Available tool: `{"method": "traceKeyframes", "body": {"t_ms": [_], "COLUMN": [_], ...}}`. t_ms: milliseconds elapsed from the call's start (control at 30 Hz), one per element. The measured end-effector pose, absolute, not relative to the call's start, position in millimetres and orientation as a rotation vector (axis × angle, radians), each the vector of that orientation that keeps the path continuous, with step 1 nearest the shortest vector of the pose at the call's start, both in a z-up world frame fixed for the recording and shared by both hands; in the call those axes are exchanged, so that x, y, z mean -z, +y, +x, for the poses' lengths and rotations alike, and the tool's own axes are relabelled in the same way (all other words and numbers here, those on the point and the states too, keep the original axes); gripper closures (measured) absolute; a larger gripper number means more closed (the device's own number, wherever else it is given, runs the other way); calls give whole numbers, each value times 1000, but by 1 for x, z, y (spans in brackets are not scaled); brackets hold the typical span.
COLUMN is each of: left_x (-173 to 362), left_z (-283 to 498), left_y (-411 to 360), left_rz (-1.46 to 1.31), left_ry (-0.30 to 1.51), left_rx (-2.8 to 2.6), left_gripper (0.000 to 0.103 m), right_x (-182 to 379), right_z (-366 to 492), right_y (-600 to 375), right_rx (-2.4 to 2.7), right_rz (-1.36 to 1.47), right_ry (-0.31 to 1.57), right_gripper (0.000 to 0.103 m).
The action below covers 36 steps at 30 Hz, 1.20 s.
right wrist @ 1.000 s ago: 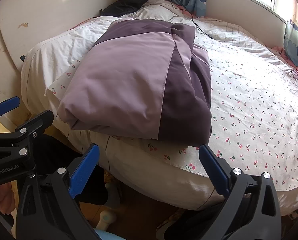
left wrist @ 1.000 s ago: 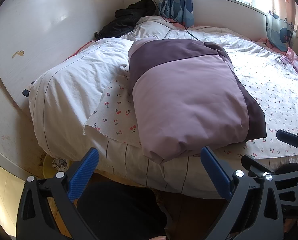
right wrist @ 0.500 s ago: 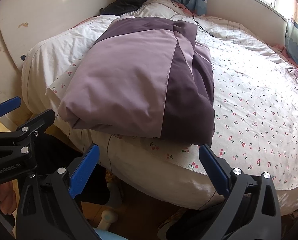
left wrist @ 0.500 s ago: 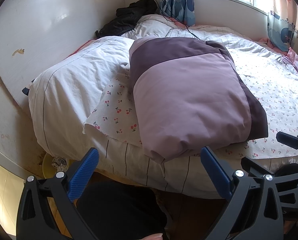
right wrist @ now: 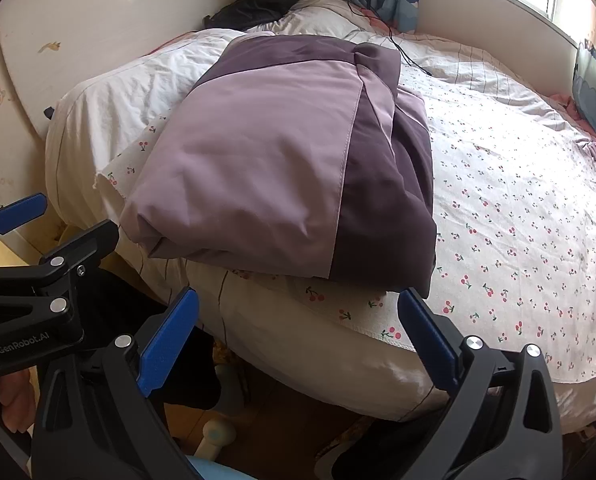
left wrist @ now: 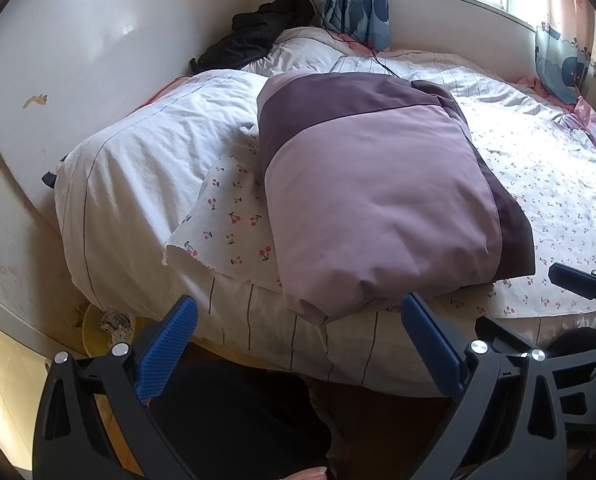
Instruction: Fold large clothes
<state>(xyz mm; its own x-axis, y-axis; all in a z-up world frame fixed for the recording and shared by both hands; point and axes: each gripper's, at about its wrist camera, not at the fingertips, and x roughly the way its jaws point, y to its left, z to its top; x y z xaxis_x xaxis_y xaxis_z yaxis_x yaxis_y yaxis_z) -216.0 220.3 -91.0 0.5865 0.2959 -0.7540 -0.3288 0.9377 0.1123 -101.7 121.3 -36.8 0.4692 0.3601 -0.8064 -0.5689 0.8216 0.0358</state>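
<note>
Lilac and dark-plum fabric makes up the folded garment point(left wrist: 377, 200), a thick, padded bundle lying on the cherry-print sheet point(left wrist: 238, 220) near the front edge of the bed point(left wrist: 337, 356). In the right wrist view the same garment point(right wrist: 282, 160) shows its layered folds along the side nearest the camera, with the dark-plum panel running down the side away from the wall. One corner of the bundle reaches the bed's front edge, and the frayed corner of the sheet sticks out from under it towards the wall.

On the wall side of the garment lies a white striped quilt point(left wrist: 146, 160), bunched up and touching the bundle. Beyond the garment, in the far corner of the bed, sits a black jacket point(left wrist: 258, 36), well apart from it, and a thin black cable point(left wrist: 361, 48) trails across the bedding from the wall socket. A blue-patterned curtain point(left wrist: 357, 4) hangs beside the window past the jacket.

Both pairs of tongs are held off the bed, short of the garment and touching nothing. The left tongs point(left wrist: 298, 344) stand wide, blue pads far apart, with the garment's near corner seen between them. The right tongs point(right wrist: 298, 336) are likewise spread wide and empty, below the dark-plum edge of the bundle. Each tool shows at the margin of the other's view, the left one at the side of the garment nearer the wall.
</note>
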Motion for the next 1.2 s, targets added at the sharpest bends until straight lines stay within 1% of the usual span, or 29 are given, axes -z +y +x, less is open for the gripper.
{"method": "traceKeyframes", "body": {"t_ms": [1200], "left_x": [102], "left_z": [-214], "left_y": [225], "left_rz": [-138], "left_ry": [927], "left_rx": [-300], "left_gripper": [6], "right_x": [44], "right_z": [-98], "right_y": [121], "right_rx": [-588], "right_rz": [-230], "right_ry": [947], "right_gripper": [7]}}
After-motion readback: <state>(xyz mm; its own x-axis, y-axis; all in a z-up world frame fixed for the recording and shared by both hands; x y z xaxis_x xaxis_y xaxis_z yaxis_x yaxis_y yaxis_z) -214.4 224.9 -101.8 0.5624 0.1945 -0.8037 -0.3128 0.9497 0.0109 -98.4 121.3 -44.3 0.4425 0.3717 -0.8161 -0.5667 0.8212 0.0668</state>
